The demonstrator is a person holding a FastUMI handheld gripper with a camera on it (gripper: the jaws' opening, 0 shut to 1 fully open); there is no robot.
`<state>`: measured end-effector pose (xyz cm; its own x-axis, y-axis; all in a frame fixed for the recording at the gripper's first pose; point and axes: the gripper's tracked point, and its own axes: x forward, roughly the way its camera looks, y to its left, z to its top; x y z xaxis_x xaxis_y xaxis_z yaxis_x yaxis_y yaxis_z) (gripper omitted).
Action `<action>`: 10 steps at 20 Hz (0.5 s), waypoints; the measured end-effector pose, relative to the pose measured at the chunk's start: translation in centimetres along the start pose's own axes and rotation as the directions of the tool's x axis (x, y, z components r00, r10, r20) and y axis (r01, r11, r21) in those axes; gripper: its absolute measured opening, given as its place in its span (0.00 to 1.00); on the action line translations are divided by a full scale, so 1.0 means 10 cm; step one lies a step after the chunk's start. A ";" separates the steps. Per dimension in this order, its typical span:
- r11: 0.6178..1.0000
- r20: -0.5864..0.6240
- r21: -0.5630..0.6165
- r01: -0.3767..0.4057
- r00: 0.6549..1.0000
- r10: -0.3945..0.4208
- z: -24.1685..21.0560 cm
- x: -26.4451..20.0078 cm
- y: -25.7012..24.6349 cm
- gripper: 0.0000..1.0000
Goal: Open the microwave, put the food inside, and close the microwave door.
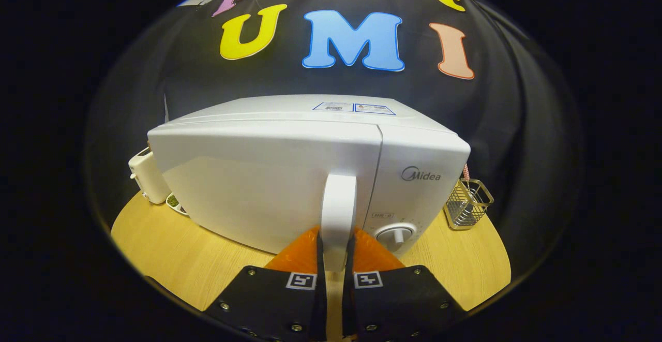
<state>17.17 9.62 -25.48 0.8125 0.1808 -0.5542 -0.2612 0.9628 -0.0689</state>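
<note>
A white microwave (269, 176) stands on the round wooden table (181, 259), close in front of me. Its door looks closed or nearly so. The white vertical door handle (339, 202) runs down between my two fingers, and both fingers press on its lower part. My gripper (335, 251) is shut on that handle. To the right of the handle sits the control panel with a round white knob (397, 235). Food partly shows as a small dish with something green (175, 203) behind the microwave's left corner.
A small white appliance (147, 179) stands at the microwave's left side. A clear holder with a wire basket (468, 203) stands to the right of the microwave. Bare tabletop lies in front, left and right of my fingers.
</note>
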 end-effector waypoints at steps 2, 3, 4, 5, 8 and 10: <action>1.000 -0.001 -0.001 0.006 1.000 -0.006 0.01 0.00 0.00 0.12; 1.000 0.000 -0.006 0.008 1.000 -0.008 0.00 -0.01 0.00 0.12; 1.000 -0.003 -0.008 0.010 1.000 -0.010 0.01 0.00 0.00 0.12; 1.000 -0.001 -0.014 0.013 1.000 -0.013 0.01 -0.01 0.00 0.12; 0.997 0.000 -0.057 0.043 0.999 -0.043 0.00 -0.02 0.00 0.05; 0.998 0.000 -0.050 0.050 0.999 -0.050 0.01 -0.03 0.01 0.05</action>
<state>16.99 9.64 -25.27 0.8244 0.1324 -0.5504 -0.2460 0.9595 -0.1376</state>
